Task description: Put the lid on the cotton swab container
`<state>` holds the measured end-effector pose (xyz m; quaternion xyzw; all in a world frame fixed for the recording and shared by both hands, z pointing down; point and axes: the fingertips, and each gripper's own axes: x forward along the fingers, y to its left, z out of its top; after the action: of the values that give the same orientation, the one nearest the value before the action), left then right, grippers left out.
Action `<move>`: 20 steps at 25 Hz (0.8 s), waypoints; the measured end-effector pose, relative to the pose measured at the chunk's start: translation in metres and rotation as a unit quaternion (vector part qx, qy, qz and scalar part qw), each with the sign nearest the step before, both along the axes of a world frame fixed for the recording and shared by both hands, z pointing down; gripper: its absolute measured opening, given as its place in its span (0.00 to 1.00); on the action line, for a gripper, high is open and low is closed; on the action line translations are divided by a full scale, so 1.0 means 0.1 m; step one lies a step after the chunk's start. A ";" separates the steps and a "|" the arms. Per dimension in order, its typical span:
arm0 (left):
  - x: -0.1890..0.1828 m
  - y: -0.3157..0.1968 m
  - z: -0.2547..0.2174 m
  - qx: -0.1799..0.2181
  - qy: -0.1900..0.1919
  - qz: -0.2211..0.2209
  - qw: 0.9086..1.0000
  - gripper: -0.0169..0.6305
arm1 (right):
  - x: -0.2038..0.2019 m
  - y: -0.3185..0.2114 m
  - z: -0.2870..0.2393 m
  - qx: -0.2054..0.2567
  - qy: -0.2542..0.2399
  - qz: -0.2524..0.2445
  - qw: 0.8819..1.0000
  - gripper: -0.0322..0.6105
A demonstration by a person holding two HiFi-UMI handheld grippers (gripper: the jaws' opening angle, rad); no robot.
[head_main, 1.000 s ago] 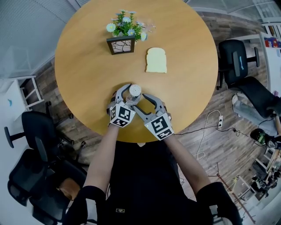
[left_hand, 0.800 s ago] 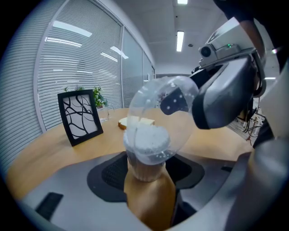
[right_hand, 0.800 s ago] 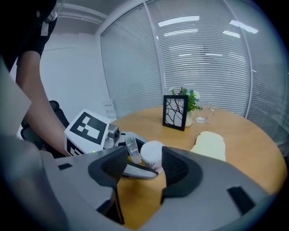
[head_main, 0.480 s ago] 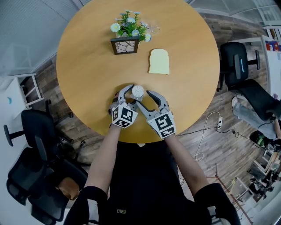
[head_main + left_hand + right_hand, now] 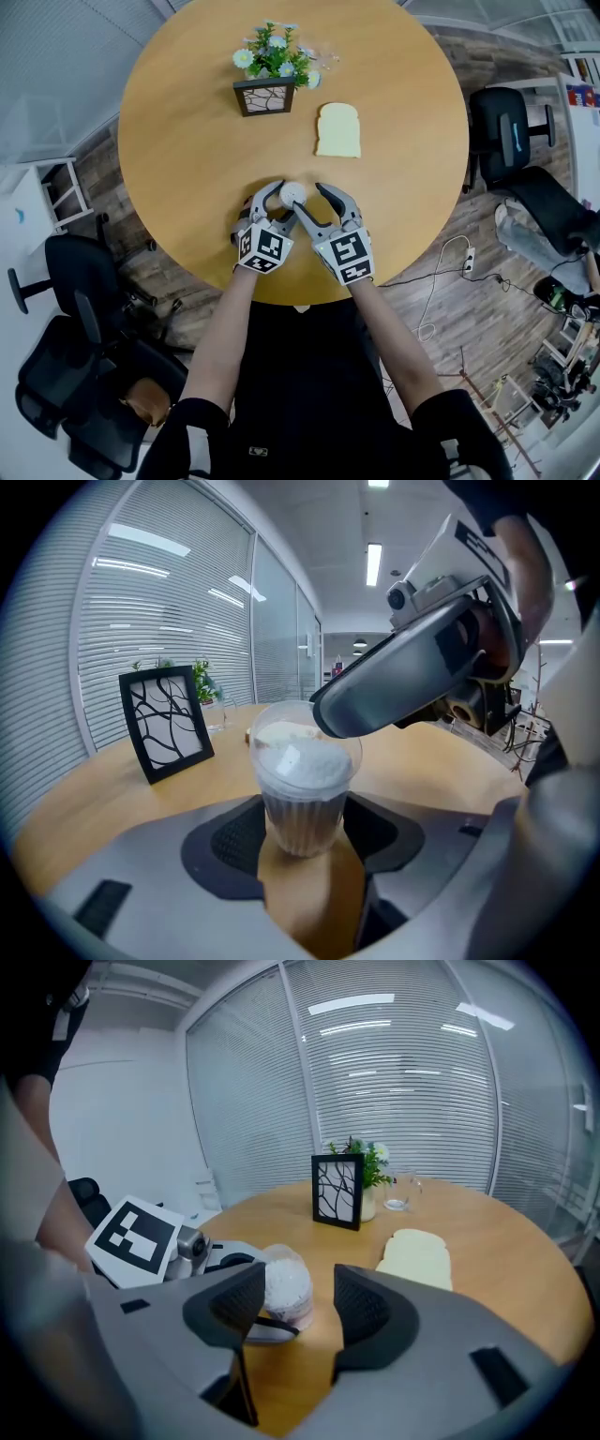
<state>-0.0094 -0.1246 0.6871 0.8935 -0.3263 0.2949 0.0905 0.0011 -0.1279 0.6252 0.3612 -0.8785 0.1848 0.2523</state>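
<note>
Right hand-held gripper (image 5: 308,196) edged toward container (image 5: 292,193).

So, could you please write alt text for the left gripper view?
The left tool grips a swab container, clear lid on top, on a wooden table. The right tool hangs above it at right; a black frame stands left.

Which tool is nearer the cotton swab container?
Left. The left tool is closed on the cotton swab container, which stands between its pads; the right tool is open, just short of it on its right.
</note>
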 end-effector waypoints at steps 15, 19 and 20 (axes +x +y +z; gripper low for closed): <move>0.01 0.00 0.01 0.000 -0.001 0.000 1.000 0.42 | 0.01 -0.08 0.02 -0.012 -0.015 0.023 1.000 0.39; 0.00 0.00 0.01 0.000 -0.002 -0.001 1.000 0.42 | 0.03 -0.16 0.02 -0.009 -0.006 0.033 0.999 0.39; 0.00 0.00 0.01 0.000 -0.001 -0.001 1.000 0.42 | 0.03 -0.18 0.03 -0.009 -0.002 0.033 0.999 0.39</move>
<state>-0.0093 -0.1243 0.6878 0.8927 -0.3273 0.2962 0.0904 0.0043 -0.1456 0.6279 0.3868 -0.8650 0.2020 0.2476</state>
